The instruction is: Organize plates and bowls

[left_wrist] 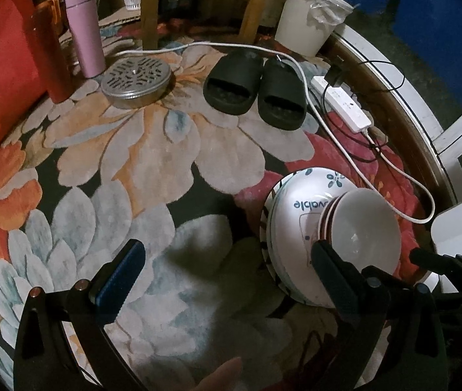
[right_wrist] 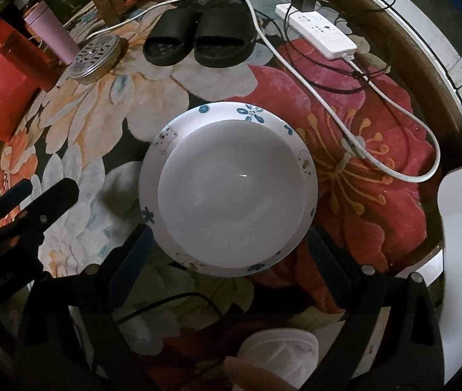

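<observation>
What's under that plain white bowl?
The white bowl sits in a blue-flowered bowl; the left view shows reddish rims between them. What lies beneath the stack on the rug is hidden.

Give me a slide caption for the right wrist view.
Right claw open around a plain white bowl nested in a blue-flowered bowl on the floral rug.

— Where does the left gripper (left_wrist: 227, 270) sit?
— Low in its frame, fingers spread wide apart.
— And the right gripper (right_wrist: 227, 254)?
— Bottom centre of its view, jaws likewise parted wide.
</observation>
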A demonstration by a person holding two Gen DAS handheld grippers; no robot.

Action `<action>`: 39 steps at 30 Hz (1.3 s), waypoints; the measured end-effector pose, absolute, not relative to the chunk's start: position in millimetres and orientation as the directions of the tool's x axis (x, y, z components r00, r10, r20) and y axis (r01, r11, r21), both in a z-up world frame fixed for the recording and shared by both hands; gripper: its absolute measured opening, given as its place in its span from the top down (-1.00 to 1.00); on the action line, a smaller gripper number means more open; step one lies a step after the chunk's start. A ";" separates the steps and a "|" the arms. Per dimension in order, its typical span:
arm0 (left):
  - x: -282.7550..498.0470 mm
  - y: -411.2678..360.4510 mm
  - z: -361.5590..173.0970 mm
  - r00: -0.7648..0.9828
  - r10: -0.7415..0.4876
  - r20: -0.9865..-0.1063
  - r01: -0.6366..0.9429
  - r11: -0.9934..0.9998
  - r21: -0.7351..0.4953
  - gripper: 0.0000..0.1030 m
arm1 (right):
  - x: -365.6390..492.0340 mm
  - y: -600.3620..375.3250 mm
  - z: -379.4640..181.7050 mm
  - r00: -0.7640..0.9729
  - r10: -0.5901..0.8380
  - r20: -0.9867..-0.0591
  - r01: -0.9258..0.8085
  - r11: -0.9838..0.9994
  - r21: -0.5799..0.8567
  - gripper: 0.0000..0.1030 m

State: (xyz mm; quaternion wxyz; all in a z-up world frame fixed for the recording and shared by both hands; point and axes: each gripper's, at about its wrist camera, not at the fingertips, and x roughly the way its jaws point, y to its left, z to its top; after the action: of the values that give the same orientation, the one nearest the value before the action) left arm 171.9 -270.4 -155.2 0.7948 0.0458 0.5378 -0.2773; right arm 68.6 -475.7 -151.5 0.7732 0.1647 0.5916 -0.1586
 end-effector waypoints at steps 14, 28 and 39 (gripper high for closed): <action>164.2 -253.2 -163.6 0.276 -0.353 -0.894 0.507 0.843 -0.177 -0.97 | 71.6 -468.4 -150.2 0.269 -0.024 -0.963 0.444 0.890 0.102 -0.86; 168.9 -223.0 -166.2 0.286 -0.341 -0.896 0.454 0.871 -0.186 -0.96 | 79.8 -447.0 -151.8 0.274 -0.021 -0.962 0.398 0.913 0.094 -0.86; 173.8 -195.2 -169.6 0.292 -0.326 -0.899 0.416 0.890 -0.188 -0.94 | 86.8 -426.2 -154.6 0.273 -0.005 -0.962 0.358 0.929 0.097 -0.86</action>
State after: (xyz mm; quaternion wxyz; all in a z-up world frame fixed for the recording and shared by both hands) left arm 173.8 -195.2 -169.6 0.8027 0.0407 0.5483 -0.2312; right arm 86.8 -426.2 -154.6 0.7839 0.1489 0.5915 -0.1158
